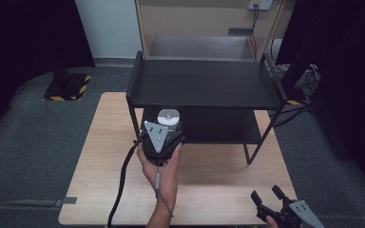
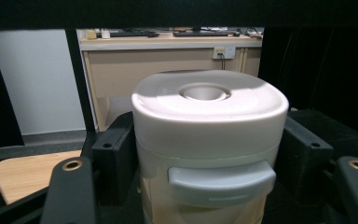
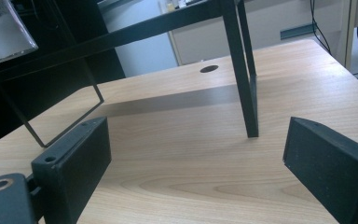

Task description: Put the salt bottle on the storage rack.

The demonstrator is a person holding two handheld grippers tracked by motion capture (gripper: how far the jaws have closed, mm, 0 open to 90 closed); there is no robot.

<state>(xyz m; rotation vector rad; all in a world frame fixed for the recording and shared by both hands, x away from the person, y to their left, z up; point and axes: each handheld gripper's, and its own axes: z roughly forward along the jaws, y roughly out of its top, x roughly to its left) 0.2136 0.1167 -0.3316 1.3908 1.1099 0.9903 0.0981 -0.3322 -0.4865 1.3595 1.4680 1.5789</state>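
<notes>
A white lidded container (image 2: 209, 140) with a round dimple in its lid and a grey latch on its front sits between the black jaws of my left gripper (image 2: 205, 163), which is shut on its sides. From above, the container's lid (image 1: 168, 118) shows just past the left gripper (image 1: 164, 129), at the front edge of the black shelf unit (image 1: 204, 85), level with its lower shelf. My right gripper (image 1: 265, 194) is at the table's near right corner; in the right gripper view its jaws (image 3: 196, 154) stand wide apart over bare wood with nothing between them.
The shelf unit stands on a light wooden table (image 1: 109, 156); one thin metal leg (image 3: 244, 84) comes down ahead of the right gripper. A wooden cabinet (image 1: 195, 28) lies behind. Grey floor surrounds the table, and a cable (image 1: 123, 185) trails from the left gripper.
</notes>
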